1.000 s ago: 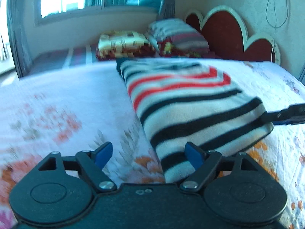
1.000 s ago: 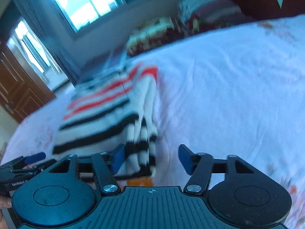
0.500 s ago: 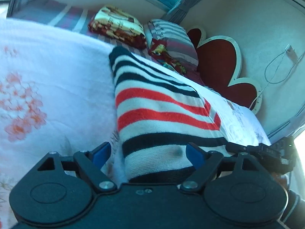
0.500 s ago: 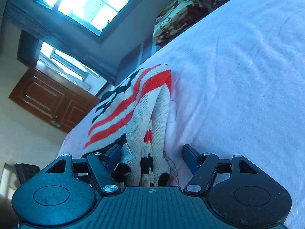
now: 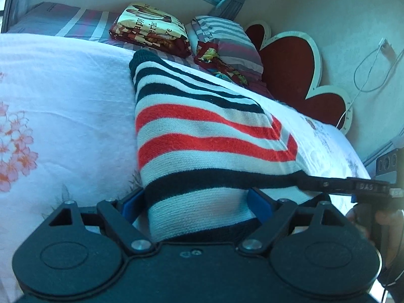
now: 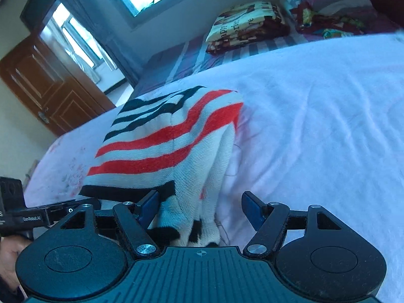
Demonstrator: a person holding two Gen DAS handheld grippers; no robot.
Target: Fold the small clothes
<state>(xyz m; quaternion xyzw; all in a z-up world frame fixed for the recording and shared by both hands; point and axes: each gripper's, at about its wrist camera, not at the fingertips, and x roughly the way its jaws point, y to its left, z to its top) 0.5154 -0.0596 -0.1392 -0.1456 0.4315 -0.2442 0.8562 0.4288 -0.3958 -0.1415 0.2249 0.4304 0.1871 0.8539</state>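
Since half a second ago both grippers have pushed further onto the striped sweater (image 5: 202, 136), whose near edge now sits between each pair of fingers. The left gripper (image 5: 199, 203) and right gripper (image 6: 202, 208) are both spread wide, gripping nothing. The sweater lies folded on the bed (image 5: 63, 96), in front of the pillows (image 5: 151, 29). Only the right view shows the wooden door (image 6: 50, 83); only the left shows the headboard (image 5: 290, 63). The sweater's near hem is hidden behind the gripper bodies. A pillow reads "happy".
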